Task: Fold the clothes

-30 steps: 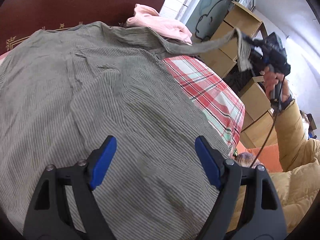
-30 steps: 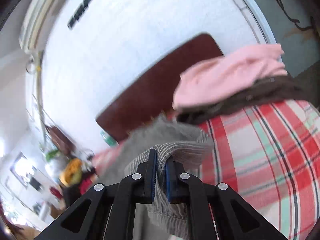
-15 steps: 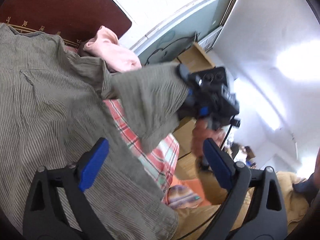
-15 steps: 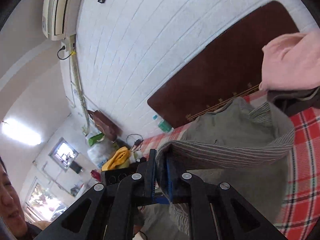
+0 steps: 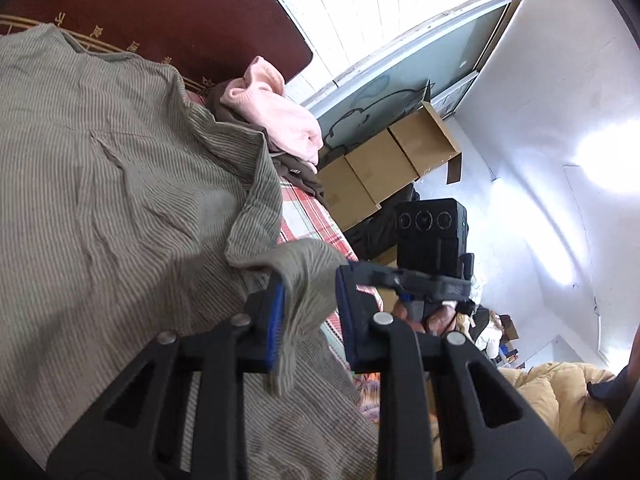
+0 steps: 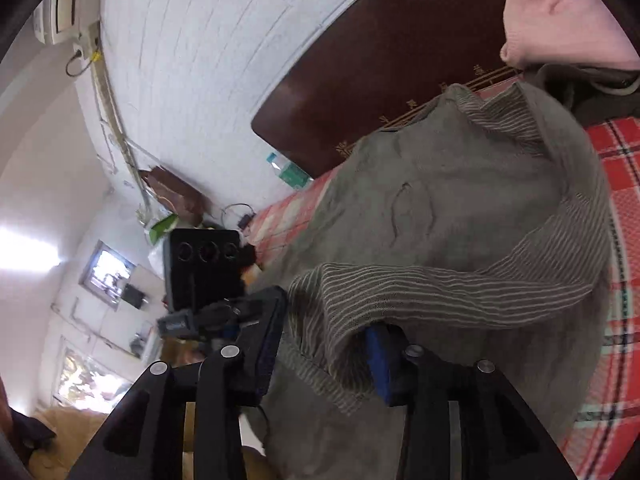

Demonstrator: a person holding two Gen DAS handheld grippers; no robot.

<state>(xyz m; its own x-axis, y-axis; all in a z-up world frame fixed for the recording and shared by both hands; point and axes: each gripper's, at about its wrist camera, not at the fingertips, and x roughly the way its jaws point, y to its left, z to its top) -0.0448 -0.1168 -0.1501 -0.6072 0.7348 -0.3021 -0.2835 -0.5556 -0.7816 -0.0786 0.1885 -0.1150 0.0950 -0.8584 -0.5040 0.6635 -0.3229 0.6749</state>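
A grey striped shirt (image 5: 120, 200) lies spread over the bed, its collar toward the headboard. One sleeve (image 5: 308, 272) is lifted off the bed. My left gripper (image 5: 310, 320) is shut on that sleeve's end, and the cloth fills the gap between its blue pads. My right gripper (image 6: 324, 352) faces it, open. The same sleeve (image 6: 400, 296) only drapes over the right gripper's right pad (image 6: 378, 356). Each view shows the other gripper close by: the right gripper (image 5: 384, 276) sits just behind my left one, and the left gripper (image 6: 256, 304) is beside my right one.
A pink garment (image 5: 272, 120) on a dark one (image 5: 300, 176) lies by the brown headboard (image 5: 160, 20). The bed has a red plaid cover (image 6: 624, 184). Cardboard boxes (image 5: 384, 164) stand beside the bed. A person's yellow padded jacket (image 5: 560, 400) is at lower right.
The right gripper carried the sleeve over to the left gripper and opened. The left gripper, wide open before, has closed on the sleeve end.
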